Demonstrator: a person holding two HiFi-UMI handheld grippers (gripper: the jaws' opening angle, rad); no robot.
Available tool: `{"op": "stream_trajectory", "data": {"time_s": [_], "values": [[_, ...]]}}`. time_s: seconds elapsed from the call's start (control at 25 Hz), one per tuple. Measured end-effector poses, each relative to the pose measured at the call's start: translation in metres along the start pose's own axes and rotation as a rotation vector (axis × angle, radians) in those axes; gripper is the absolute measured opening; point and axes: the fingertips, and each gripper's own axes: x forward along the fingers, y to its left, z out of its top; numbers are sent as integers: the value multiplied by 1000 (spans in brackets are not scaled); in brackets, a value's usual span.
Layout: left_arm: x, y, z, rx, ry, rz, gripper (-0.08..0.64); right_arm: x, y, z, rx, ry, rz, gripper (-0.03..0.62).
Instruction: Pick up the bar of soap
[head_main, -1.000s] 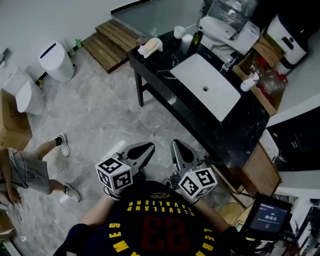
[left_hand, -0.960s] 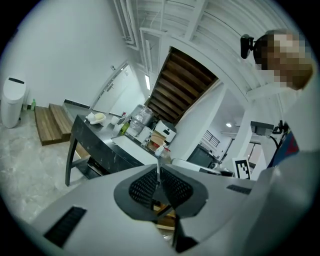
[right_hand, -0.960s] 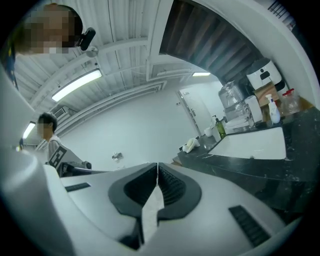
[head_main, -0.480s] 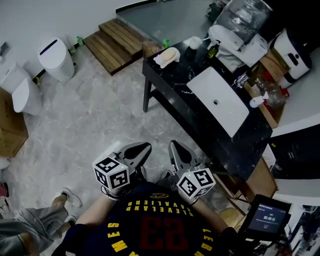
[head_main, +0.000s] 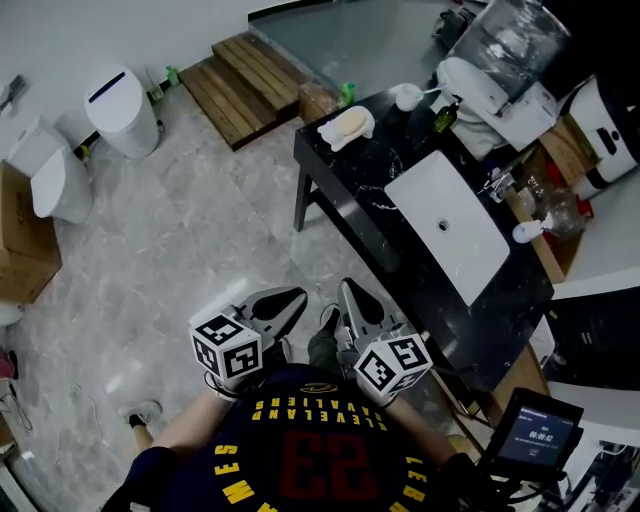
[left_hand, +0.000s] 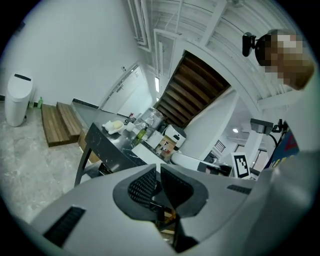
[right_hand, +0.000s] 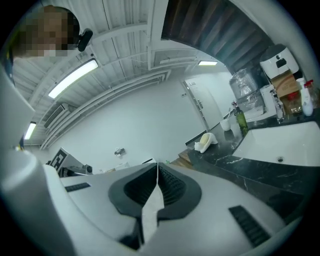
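The pale yellow bar of soap lies in a white dish at the far left end of the black marble counter. It also shows small and distant as the soap in the left gripper view and the soap in the right gripper view. Both grippers are held close to my chest, well short of the counter. My left gripper is shut with nothing in it, its jaws together at the left gripper's tips. The right gripper is likewise shut and empty, seen as the right gripper's tips.
A white sink basin is set in the counter, with a green bottle and white cup behind it. A white bin, a toilet, wooden steps and a cardboard box line the floor's far side. A bystander's shoe shows at the lower left.
The counter and soap have shifted rightward and nearer in the head view. The bystander at the left has almost left the frame. Both grippers stay shut by my chest.
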Motion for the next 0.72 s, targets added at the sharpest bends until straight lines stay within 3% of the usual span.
{"op": "stream_trajectory", "data": {"time_s": [0.4,0.72], "values": [[105,7,57,43,-19,46,43,41,-95,71,7,-20,53,20],[153,18,74,42,-19,113,54,58,-147,90,42,1,83,20]]}}
